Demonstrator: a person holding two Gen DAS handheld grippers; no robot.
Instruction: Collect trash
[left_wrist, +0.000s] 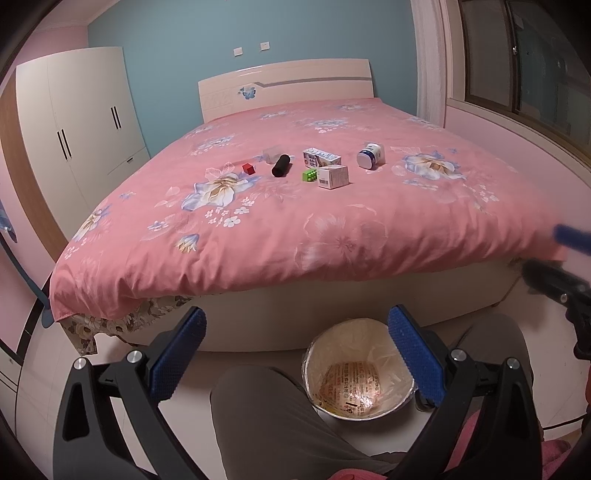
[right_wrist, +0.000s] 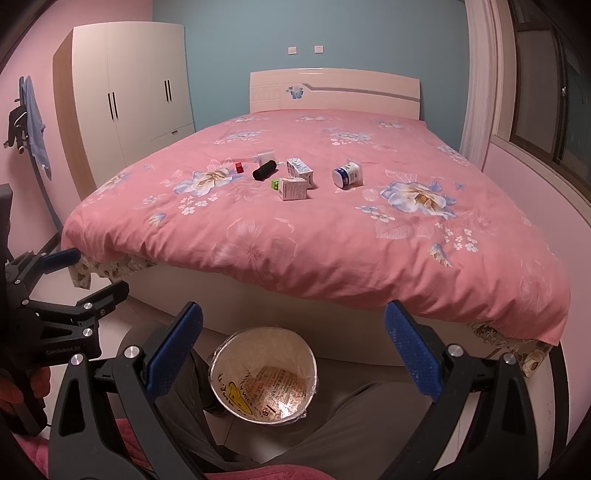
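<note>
Both grippers: jaws apart, empty, over bin (left_wrist: 360, 373) | trash on bed (left_wrist: 332, 236) beyond bin | approach box (left_wrist: 333, 176) low, squarely.

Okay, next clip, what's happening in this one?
A person sits at the foot of a bed holding a two-finger gripper in each hand. The left gripper and right gripper are both open and empty, hanging above a lined trash bin on the floor. The trash is on the pink bedspread: a white jar, two small cartons, a black cylinder, a red cube and a green block.
</note>
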